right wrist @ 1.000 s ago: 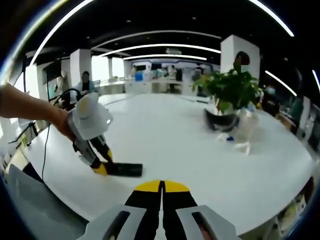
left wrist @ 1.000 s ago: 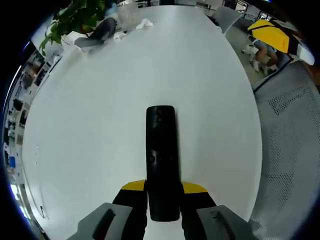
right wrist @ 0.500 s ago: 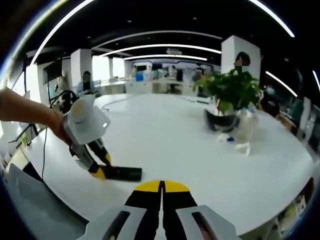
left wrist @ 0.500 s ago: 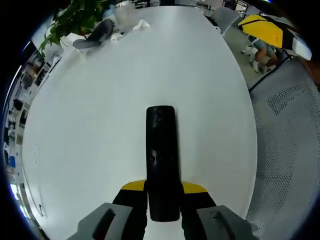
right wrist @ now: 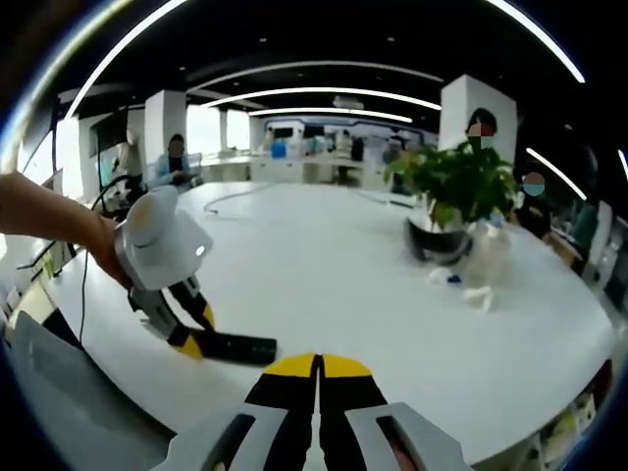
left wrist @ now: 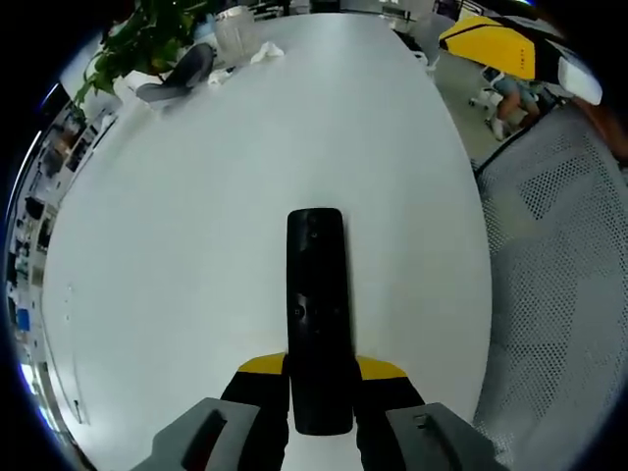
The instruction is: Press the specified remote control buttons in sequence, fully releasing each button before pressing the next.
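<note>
1. White oval table [left wrist: 196, 245], biggest thing; it carries everything else. Grey mesh chair [left wrist: 559, 294] at 3 o'clock in the left gripper view.
2. Potted plant [right wrist: 453, 196] at 2 o'clock in the right gripper view, crumpled clear wrapper [right wrist: 481, 270] just beside it on the table.
3. Left gripper [left wrist: 321, 378]: jaws closed around the near end of the black remote control [left wrist: 317, 304], gripping it by its long sides. Also seen from the right gripper view at 9 o'clock, hand on it, remote lying low on the tabletop.
4. Remote's long axis runs straight out from the left jaws toward 12 o'clock, button face up, far end free.
5. Right gripper [right wrist: 318, 378]: jaws pressed together, holding nothing, well apart from the remote.
6. Key relation: from the right gripper the remote [right wrist: 231, 346] lies at about 10 o'clock, long axis roughly crosswise to it. Judgement: left holds, right is the free presser and needs to travel left and down onto the buttons; none being pressed yet.
</note>
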Demonstrator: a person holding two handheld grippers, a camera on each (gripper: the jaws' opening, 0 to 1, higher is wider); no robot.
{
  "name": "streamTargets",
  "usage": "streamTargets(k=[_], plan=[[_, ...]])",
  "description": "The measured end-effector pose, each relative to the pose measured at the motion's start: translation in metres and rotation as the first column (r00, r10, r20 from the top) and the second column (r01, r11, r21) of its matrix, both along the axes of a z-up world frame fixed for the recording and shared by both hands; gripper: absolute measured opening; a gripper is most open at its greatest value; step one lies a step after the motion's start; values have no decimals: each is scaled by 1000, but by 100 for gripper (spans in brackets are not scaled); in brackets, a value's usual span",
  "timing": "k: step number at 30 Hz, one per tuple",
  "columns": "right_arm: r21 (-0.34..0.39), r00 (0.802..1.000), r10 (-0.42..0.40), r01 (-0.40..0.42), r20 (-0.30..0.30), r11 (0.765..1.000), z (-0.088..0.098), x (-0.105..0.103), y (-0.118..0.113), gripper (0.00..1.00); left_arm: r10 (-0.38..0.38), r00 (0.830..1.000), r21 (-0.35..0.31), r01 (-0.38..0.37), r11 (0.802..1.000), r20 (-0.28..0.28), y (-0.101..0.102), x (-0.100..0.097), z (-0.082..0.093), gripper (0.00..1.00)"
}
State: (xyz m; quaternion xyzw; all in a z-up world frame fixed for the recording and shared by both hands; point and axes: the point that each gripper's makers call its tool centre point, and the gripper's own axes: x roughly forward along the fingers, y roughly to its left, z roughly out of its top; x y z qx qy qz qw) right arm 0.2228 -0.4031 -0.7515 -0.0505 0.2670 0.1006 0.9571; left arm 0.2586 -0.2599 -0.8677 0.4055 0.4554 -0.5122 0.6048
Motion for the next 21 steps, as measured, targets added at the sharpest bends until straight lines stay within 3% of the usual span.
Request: streamTargets(k=[21], plan=[[4, 1000, 12, -12, -23, 1000, -3, -2, 3, 0, -12, 1000, -16, 12, 1000, -1, -2, -20, 0, 23]])
